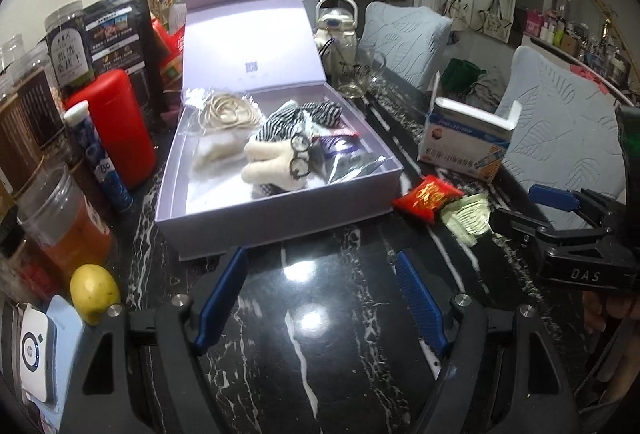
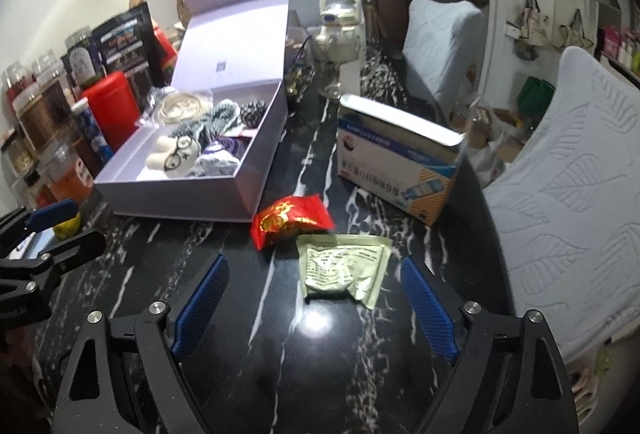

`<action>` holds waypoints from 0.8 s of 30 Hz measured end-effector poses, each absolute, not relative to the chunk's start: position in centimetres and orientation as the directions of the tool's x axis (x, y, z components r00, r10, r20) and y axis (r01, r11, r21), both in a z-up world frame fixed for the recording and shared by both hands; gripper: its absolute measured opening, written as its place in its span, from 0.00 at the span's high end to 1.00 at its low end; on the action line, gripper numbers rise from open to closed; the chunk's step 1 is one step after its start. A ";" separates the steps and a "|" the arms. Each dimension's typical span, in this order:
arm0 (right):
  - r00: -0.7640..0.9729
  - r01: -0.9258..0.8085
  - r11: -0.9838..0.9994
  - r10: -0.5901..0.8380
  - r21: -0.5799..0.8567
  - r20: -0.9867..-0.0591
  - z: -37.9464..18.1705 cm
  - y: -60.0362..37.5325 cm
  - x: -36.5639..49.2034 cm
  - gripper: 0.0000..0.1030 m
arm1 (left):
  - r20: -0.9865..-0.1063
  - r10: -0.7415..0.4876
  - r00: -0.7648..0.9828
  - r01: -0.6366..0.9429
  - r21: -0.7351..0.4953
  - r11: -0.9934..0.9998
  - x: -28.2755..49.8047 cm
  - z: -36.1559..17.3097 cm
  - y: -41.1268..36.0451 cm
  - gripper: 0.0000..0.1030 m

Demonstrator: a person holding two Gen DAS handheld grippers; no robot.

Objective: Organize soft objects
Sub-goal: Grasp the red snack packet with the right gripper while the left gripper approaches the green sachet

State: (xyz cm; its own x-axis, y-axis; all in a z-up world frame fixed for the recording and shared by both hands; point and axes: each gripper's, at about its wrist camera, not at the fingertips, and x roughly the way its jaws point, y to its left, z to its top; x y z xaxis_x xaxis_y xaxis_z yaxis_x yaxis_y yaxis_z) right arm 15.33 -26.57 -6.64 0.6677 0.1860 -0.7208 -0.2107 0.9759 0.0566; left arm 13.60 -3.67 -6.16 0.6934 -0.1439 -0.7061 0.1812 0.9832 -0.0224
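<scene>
An open lilac gift box (image 1: 280, 210) (image 2: 192, 200) sits on the black marble table. It holds a cream plush toy with glasses (image 1: 276, 162) (image 2: 172, 156), striped soft items (image 1: 296, 118), a bag of cord (image 1: 224, 112) and packets. A red packet (image 1: 426, 198) (image 2: 292, 220) and a pale green pouch (image 1: 468, 218) (image 2: 344, 266) lie on the table right of the box. My left gripper (image 1: 320, 270) is open and empty in front of the box. My right gripper (image 2: 312, 274) is open, with the green pouch between its fingertips; it also shows in the left wrist view (image 1: 516, 206).
A blue-and-white carton (image 1: 464, 142) (image 2: 400, 170) stands right of the packets. Jars, a red canister (image 1: 116, 126), a blue tube (image 1: 98, 158) and a lemon (image 1: 94, 292) crowd the left side. A kettle (image 2: 340, 26) and glass stand behind. Padded chairs (image 2: 560, 194) line the right edge.
</scene>
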 end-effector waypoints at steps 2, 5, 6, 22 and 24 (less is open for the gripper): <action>0.652 -0.227 0.972 0.192 0.052 -0.734 -7.3 -26.2 16.3 0.14 | -0.714 -0.134 0.687 0.172 -0.020 0.985 14.0 -6.7 -3.6 0.26; 0.633 -0.262 0.964 0.209 0.048 -0.745 -8.1 -25.4 18.0 0.14 | -0.731 -0.141 0.668 0.165 -0.039 0.985 14.8 -7.5 -3.5 0.26; 0.626 -0.273 0.961 0.213 0.045 -0.750 -8.4 -25.1 18.6 0.14 | -0.736 -0.146 0.661 0.165 -0.046 0.985 15.1 -7.7 -3.5 0.26; 0.491 -0.363 0.927 0.273 0.091 -0.827 -11.7 -23.1 24.3 0.60 | -0.755 -0.162 0.635 0.156 -0.080 0.984 18.0 -8.4 -3.7 0.26; 0.506 -0.370 0.928 0.243 0.046 -0.827 -11.8 -22.9 23.9 0.65 | -0.755 -0.167 0.634 0.160 -0.084 0.984 18.1 -8.3 -4.0 0.26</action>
